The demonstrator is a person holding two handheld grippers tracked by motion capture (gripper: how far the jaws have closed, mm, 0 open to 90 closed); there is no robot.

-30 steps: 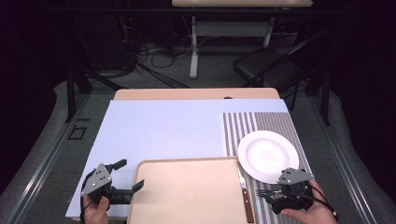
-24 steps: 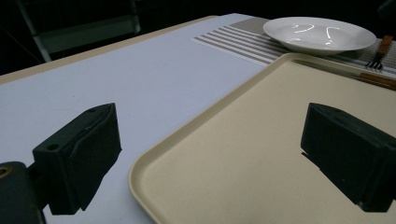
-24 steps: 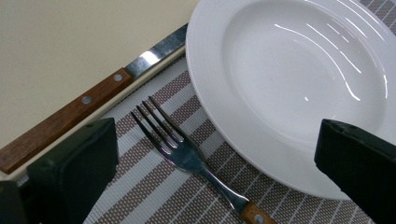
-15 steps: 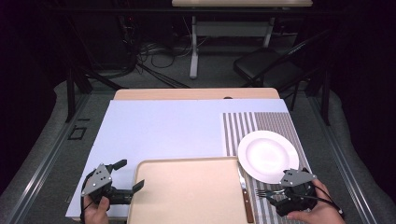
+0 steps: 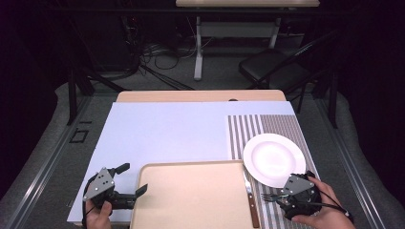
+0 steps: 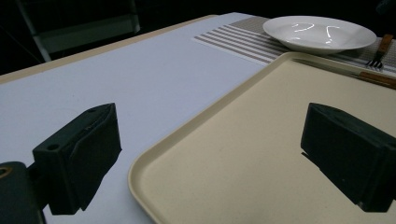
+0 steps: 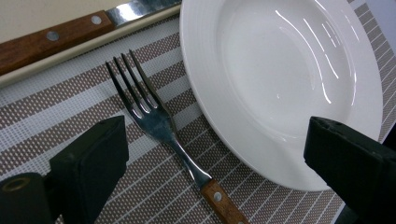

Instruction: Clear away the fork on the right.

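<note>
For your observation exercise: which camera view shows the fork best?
The right gripper view: the fork lies close up on the striped mat, tines and wooden handle clear. The high view shows it tiny beside the plate; the left gripper view shows distant tines.

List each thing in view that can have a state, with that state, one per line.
Fork: flat on the striped placemat, between the open right tongs, ungripped; those jaws have just been closing.
Plate: upright, empty, on the placemat.
Knife: flat along the tray's right edge.
Tray: empty, flat on the table.
Left tongs: open, straddling the tray's corner.
</note>
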